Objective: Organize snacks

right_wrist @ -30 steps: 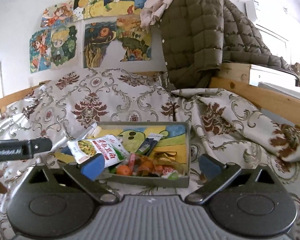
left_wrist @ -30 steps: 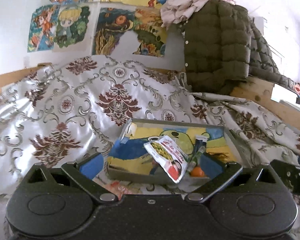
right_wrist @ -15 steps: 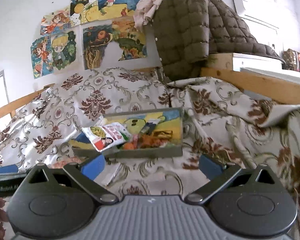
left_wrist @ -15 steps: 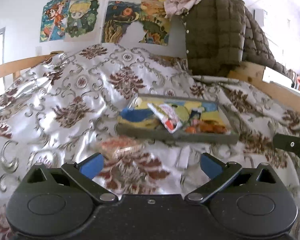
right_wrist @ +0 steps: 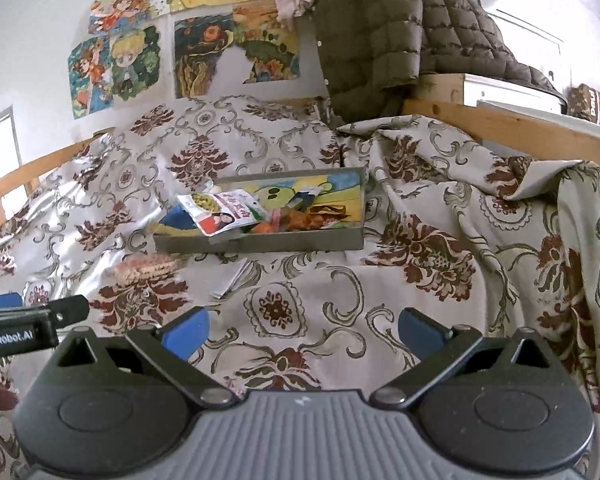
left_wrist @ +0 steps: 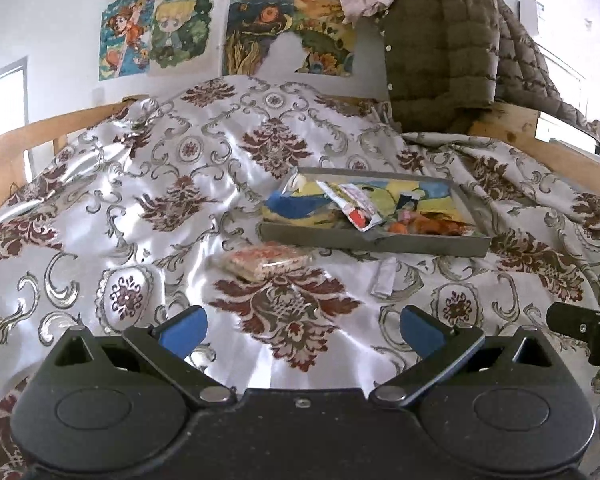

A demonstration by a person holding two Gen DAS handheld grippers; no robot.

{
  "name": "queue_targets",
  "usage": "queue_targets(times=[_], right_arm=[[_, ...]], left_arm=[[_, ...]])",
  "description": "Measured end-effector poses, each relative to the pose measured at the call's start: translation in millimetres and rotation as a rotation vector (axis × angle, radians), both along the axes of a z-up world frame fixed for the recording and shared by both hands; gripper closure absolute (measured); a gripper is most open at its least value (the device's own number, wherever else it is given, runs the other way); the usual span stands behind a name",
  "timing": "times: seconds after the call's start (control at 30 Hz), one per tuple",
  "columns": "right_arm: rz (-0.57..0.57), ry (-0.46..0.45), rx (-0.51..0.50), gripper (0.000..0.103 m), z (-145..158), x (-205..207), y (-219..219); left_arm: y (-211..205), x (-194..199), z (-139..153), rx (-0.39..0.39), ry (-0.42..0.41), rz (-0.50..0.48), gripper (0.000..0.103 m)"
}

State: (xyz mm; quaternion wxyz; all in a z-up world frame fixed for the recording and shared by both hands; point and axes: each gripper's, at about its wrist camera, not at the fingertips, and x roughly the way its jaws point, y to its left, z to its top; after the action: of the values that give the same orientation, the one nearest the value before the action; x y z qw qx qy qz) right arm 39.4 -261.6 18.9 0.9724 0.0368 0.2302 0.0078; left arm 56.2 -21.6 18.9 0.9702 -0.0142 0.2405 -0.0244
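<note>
Cartoon posters cover the white wall, and below them a damask bedspread lies over the bed where I work. Both my tongs are spread wide and carry nothing: the left tongs hover low over the cloth, and the right tongs do the same further right.

Furthest left of the loose snacks is a clear pink packet on the bedspread, just in front of the tray. Right of it lies a small pale sachet, also outside the tray. The grey tray sits behind them with a white snack pouch propped over its near-left corner and a heap of orange wrappers towards its right.

I judge that I am between picks, with two items not yet gathered. The pink packet is nearest my left tongs, so the next move calls for a low, flat approach and a pinch on its edge, since the satin looks slippery.

The pouch hides what lies under it, the wrappers are too jumbled to count, and the sachet's print is unreadable.
</note>
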Motion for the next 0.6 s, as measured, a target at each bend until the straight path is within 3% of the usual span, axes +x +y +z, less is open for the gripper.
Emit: queue_targets(times=[0.17,0.6], right_arm=[[0.025,-0.010,0.004,0.000,0,1,5],[0.077,-0.019,0.001,0.000,-2,7,17]], left_arm=[[5,-6,1,0.044,-0.015,0.047,0.001],[15,-2,-5,0.041,0.025,0.074,0.001]])
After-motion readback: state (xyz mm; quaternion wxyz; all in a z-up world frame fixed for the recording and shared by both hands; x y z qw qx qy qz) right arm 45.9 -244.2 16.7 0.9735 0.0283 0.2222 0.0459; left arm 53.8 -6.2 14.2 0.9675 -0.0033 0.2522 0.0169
